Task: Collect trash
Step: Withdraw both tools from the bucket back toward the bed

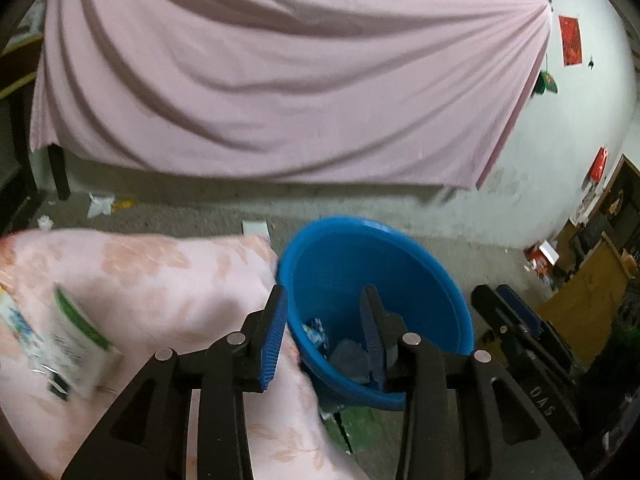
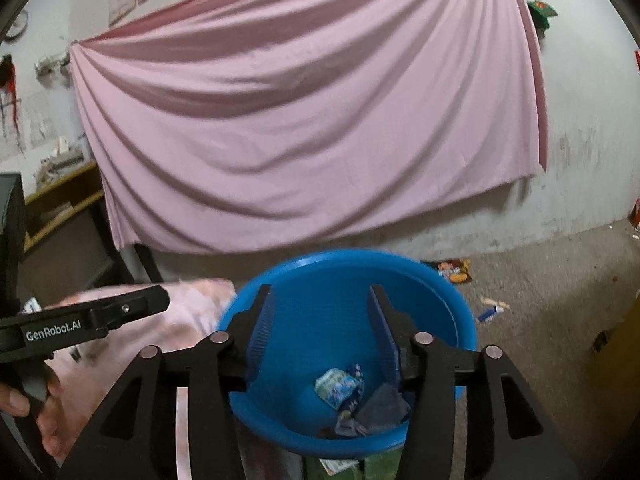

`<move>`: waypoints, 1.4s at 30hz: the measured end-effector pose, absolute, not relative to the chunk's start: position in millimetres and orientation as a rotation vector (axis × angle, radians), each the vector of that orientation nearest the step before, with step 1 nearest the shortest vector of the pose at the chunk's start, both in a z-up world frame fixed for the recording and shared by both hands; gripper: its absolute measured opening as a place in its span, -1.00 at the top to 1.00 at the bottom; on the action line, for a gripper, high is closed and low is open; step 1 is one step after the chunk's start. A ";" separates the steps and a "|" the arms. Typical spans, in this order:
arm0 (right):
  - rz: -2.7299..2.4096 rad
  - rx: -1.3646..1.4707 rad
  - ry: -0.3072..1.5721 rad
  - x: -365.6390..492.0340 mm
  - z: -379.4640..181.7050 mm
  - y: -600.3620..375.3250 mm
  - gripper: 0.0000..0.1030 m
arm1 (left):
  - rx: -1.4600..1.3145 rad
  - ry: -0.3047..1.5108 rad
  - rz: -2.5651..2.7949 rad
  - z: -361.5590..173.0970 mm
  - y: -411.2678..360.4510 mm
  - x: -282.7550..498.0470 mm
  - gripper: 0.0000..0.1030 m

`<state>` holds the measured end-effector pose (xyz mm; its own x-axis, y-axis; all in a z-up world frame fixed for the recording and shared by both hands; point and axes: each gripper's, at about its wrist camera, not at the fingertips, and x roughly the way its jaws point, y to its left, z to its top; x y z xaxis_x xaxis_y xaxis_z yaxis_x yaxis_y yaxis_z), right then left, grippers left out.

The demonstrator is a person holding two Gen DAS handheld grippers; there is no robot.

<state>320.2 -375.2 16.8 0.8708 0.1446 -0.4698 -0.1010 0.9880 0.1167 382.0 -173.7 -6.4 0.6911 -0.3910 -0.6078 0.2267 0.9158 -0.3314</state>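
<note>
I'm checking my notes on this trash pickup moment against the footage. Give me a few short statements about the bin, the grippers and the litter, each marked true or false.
1. The blue bin already has some trash in it. True: a crumpled wrapper and grey scraps lie at the bottom.
2. The right gripper is clamped on a wrapper. False: its jaws are open with nothing between them, above the bin.
3. The left gripper is open. True.
4. The bin is red. False: it is blue.
5. Litter lies on the floor to the right of the bin. True: a snack packet and a small tube lie there.
</note>
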 end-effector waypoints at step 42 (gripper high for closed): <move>0.460 -0.008 -0.037 213.5 87.6 -179.6 -1.00 | -0.134 0.169 0.043 46.9 89.6 180.9 -0.96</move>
<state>213.5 -179.6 87.6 0.8954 0.4439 0.0344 -0.4437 0.8961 -0.0160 180.9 89.6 46.9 0.9849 0.0314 -0.1703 -0.0539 0.9902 -0.1290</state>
